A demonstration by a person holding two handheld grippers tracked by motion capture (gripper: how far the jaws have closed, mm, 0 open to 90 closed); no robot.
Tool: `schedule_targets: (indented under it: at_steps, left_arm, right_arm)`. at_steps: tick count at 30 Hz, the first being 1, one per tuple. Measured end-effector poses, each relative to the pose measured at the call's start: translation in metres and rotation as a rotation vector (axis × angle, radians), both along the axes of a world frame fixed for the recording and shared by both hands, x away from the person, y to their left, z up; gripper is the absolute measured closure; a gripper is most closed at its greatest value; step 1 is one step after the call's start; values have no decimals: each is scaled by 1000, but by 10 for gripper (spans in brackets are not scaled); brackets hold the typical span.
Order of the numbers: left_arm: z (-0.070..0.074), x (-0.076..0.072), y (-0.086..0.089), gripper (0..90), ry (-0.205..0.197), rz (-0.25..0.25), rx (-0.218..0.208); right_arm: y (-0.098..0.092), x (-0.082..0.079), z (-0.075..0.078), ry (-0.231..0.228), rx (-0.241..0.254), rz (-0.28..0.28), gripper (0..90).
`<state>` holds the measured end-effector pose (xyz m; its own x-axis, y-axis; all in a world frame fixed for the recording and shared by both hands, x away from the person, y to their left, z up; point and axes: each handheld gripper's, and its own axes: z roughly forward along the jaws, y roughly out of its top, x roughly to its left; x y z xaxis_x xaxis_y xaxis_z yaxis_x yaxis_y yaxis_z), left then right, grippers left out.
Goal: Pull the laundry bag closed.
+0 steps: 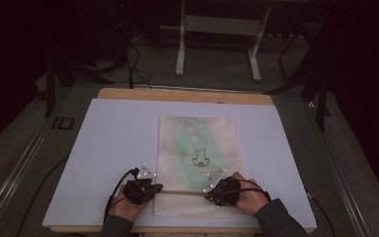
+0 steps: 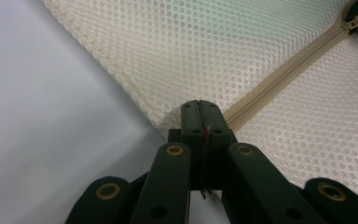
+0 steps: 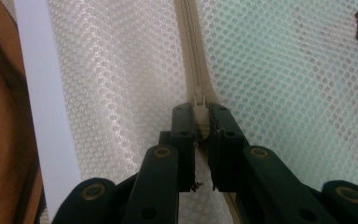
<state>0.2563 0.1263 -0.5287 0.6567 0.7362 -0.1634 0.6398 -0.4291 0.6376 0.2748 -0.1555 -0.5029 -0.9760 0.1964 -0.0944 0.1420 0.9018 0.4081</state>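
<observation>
**On a white table mat, two grippers pinch a mesh pouch along its zip**

On the white mat (image 1: 113, 143) covering a wooden table (image 1: 177, 95), a cream mesh zipper pouch (image 1: 197, 143) lies flat near the middle, its long side running away from the person. Through the mesh shows a pale green lining, and a small black line drawing (image 1: 200, 159) sits on the front. A beige zipper (image 1: 185, 192) crosses the pouch near the end closest to the person.

The left gripper (image 1: 154, 187), held in the left hand (image 1: 128, 205), meets the pouch at its left edge, right where the zipper ends. In the left gripper view its jaws stand pressed together with a thin fold of the pouch's edge (image 2: 204, 131) caught between them, the zipper tape (image 2: 284, 77) running away up and to the right.

The right gripper (image 1: 212, 193), held in the right hand (image 1: 249, 197) with a dark sleeve (image 1: 276, 219) behind it, sits on the zipper line toward the pouch's right side. In the right gripper view its jaws are closed narrowly on the cream zipper pull (image 3: 199, 103), which stands between the two tips; the zipper's closed teeth lead onward beyond it.

Both grippers rest low on the pouch, well apart, with the zipper stretched between them. Behind the table, a metal stand (image 1: 217, 34) rests on the grey floor (image 1: 19, 148).
</observation>
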Motion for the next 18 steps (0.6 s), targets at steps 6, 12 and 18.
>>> schedule_targets:
  at_steps: [6,12,18]
  left_arm:
    - [0,0,0,895,1,-1,-4]
    - [0,0,0,895,1,0,-3]
    - [0,0,0,895,1,-1,-2]
  right_arm:
    - [-7,0,0,2,0,-11,823]
    - [-13,0,0,5,-3,-26,823]
    - [-18,0,0,6,3,-32,823]
